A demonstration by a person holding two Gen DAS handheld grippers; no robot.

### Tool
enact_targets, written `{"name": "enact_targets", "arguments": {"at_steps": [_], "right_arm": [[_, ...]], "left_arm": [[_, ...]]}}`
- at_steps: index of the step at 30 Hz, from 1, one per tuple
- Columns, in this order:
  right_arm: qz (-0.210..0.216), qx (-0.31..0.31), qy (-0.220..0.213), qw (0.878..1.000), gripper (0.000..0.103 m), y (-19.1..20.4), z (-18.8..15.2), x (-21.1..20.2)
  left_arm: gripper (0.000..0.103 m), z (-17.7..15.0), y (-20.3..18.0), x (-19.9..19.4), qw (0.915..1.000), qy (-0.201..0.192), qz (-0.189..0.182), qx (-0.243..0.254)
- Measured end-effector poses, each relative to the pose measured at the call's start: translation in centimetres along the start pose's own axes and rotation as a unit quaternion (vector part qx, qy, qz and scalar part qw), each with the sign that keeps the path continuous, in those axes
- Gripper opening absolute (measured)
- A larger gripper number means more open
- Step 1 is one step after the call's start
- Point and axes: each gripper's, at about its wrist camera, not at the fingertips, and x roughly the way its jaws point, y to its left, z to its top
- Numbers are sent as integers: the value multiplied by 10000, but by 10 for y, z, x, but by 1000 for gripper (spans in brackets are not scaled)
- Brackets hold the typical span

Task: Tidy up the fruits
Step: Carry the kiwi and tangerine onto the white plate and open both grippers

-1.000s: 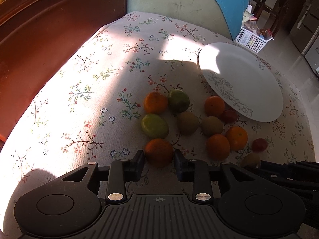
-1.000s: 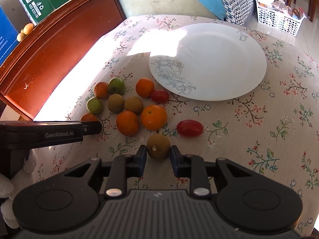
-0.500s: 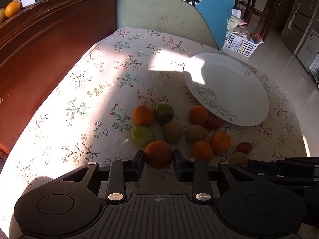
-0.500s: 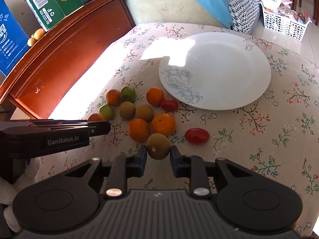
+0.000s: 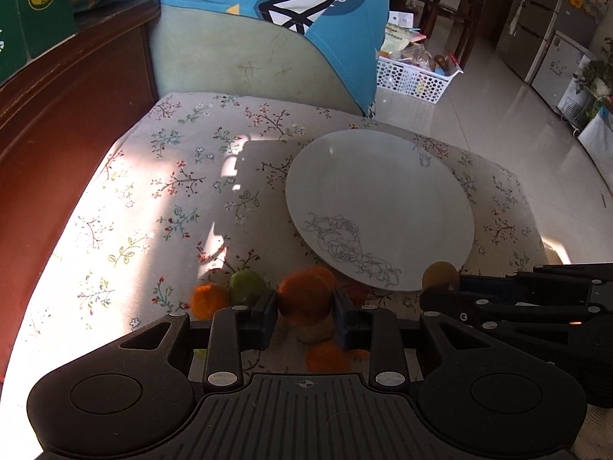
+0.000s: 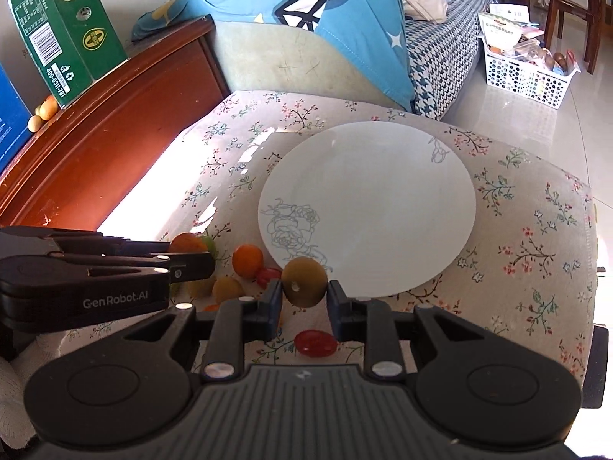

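My left gripper (image 5: 305, 304) is shut on an orange (image 5: 304, 298) and holds it above the fruit pile, just short of the near left rim of the white plate (image 5: 383, 199). My right gripper (image 6: 304, 287) is shut on a brown kiwi (image 6: 304, 281) and holds it over the plate's (image 6: 375, 199) near rim. The kiwi also shows in the left wrist view (image 5: 440, 276). Several fruits stay on the floral cloth: an orange (image 6: 247, 260), a green fruit (image 5: 247, 287), a small orange (image 5: 208, 299), a red tomato (image 6: 315, 343).
A wooden cabinet (image 6: 107, 145) runs along the left with a green box (image 6: 65, 27) on it. A pale cushion and blue pillow (image 6: 306, 19) stand behind the cloth. A white basket (image 6: 525, 76) sits on the floor at the right.
Both grippers have lifted their fruit off the cloth and moved forward toward the plate. The left one carries the orange, the right one the kiwi.
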Motion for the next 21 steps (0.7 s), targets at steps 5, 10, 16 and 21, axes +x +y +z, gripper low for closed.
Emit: {"name": "enact_targets", "arguments": {"at_steps": [5, 10, 16, 21], "right_arm": [[-100, 102, 90, 9999, 25, -10, 6, 10], [-198, 182, 105, 9996, 25, -17, 11, 17], [-235, 252, 130, 9993, 26, -24, 14, 22], [-285, 348, 128, 9989, 28, -27, 14, 23]], "left_arm": [[28, 14, -2, 17, 9998, 75, -202, -22], [28, 24, -10, 30, 9992, 96, -374, 23], [28, 29, -18, 41, 9987, 166, -473, 60], [29, 32, -21, 47, 9985, 182, -508, 72]]}}
